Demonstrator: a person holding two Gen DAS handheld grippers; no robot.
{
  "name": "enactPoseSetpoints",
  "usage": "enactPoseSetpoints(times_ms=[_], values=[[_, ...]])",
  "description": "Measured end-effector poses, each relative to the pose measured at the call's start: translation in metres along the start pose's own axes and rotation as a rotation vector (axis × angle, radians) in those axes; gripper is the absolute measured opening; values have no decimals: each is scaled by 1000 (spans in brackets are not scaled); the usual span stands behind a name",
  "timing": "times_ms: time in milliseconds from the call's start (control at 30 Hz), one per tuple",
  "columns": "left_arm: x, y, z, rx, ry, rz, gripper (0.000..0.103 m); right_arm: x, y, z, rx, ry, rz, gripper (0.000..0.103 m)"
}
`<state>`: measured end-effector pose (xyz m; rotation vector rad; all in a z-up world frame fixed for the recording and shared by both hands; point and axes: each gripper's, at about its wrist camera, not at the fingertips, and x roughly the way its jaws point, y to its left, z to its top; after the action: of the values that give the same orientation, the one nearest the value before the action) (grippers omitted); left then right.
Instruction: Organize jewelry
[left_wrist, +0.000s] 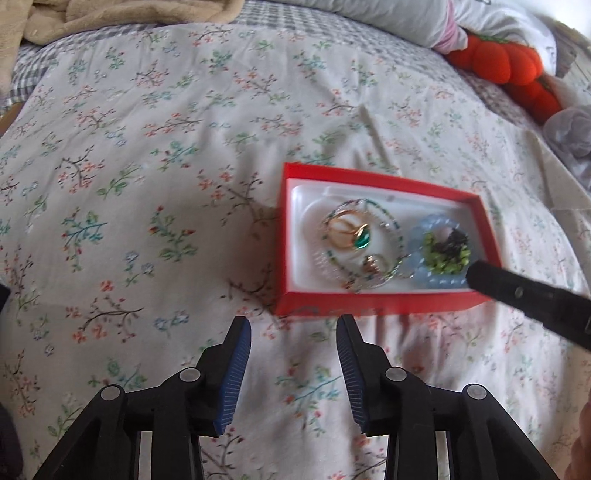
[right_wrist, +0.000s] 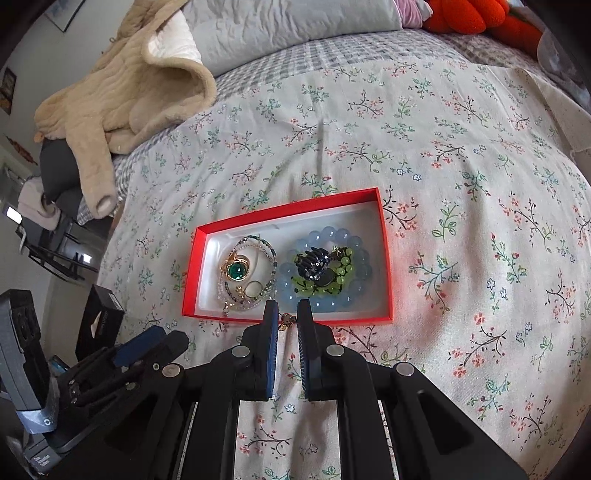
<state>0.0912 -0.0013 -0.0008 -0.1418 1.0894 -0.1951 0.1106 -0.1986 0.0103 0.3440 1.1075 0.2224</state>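
A red box (right_wrist: 384, 258) with a white liner lies on the floral bedspread (left_wrist: 147, 166), holding all the jewelry in view. In its left half, seen from the right wrist camera, a beaded necklace (right_wrist: 271, 254) coils around a gold brooch with a green stone (right_wrist: 236, 271) and a small ring (right_wrist: 255, 288). In its right half a blue bead bracelet (right_wrist: 360, 275) encircles a green bead bracelet (right_wrist: 338, 286), on which a dark hair clip (right_wrist: 314, 262) rests. The right tool (right_wrist: 287, 314) hovers at the near wall of the box, its fingers a narrow gap apart; a small gold-coloured piece (right_wrist: 286, 321) shows between the tips, but whether the pads touch it cannot be told. From the left wrist camera, the right tool's black tip reaches the corner of the box beside the blue bracelet. The left tool (left_wrist: 293, 328) stands just short of the box's near wall with its fingers wide apart and nothing between them. At the head of the bed lie a beige quilted garment (right_wrist: 129, 88), grey pillows (right_wrist: 295, 26) and an orange plush (left_wrist: 506, 62). A black carton (right_wrist: 99, 321) sits off the bed's left edge.
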Motion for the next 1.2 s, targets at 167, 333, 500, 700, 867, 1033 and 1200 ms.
enactPoseSetpoints(times_ms=[167,333,500,700,867,1033,1200], values=[[-1,8,-3,5,4,17,52,12,8,8,-7,3,2,11],[-1,13,-3,-8,6,15,54,23,13,11,-16,10,-1,11],[-1,11,-3,-3,-7,19,66,24,16,16,-12,3,42,18],[-3,8,-7,19,-29,45,82,9,14,12,-39,-15,32,27],[-7,8,-14,22,-44,73,90,-8,8,0,-85,-28,-10,36],[-14,2,-28,64,-53,101,99,-26,2,-20,-130,-51,-54,53],[-24,1,-40,59,-61,118,103,-40,-1,-46,-140,-79,-102,78]])
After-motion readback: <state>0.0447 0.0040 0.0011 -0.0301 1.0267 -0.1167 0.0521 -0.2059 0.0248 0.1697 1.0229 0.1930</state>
